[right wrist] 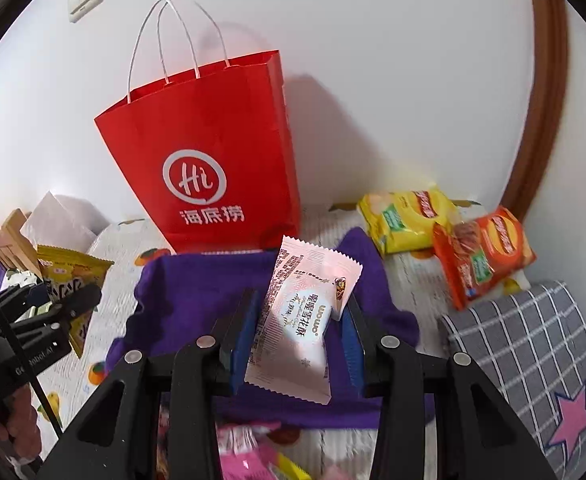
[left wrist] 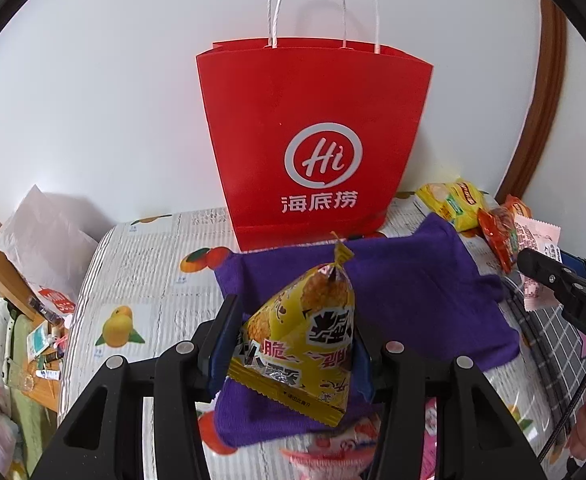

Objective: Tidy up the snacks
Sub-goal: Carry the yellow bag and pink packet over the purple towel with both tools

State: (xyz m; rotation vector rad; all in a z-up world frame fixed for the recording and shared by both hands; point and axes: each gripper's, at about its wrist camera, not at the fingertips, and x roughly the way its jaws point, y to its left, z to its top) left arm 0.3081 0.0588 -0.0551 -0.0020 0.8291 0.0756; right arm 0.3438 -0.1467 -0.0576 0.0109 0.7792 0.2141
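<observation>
Your landmark is the red paper bag (left wrist: 313, 136), the largest thing here: it stands upright against the white wall (left wrist: 93, 80) with its white cord handles up and its mouth open. It rests on a surface under a fruit-printed cover (left wrist: 141, 264); whether that is a bed or a bench you cannot tell from these views.

Directly in front of the bag lies a purple cloth (left wrist: 413, 280), spread flat, its far edge touching the bag's base. To the right of the bag, near the wall, sits a yellow chip packet (right wrist: 409, 216), and just beside it, farther from the bag, an orange chip packet (right wrist: 485, 252) overlaps its edge. In front of those lies a grey checked cushion (right wrist: 533, 332) with a pink star.

Your left tongs (left wrist: 293, 344) are partly closed and clamp a yellow pyramid-shaped snack packet (left wrist: 305, 344), held over the purple cloth in front of the bag, its twisted tip pointing up toward the bag's base.

Your right tongs (right wrist: 297, 320) are also partly closed, gripping a pale pink flat snack packet (right wrist: 305, 312) by its sides, tilted, above the cloth and just short of the bag's lower right corner.
</observation>
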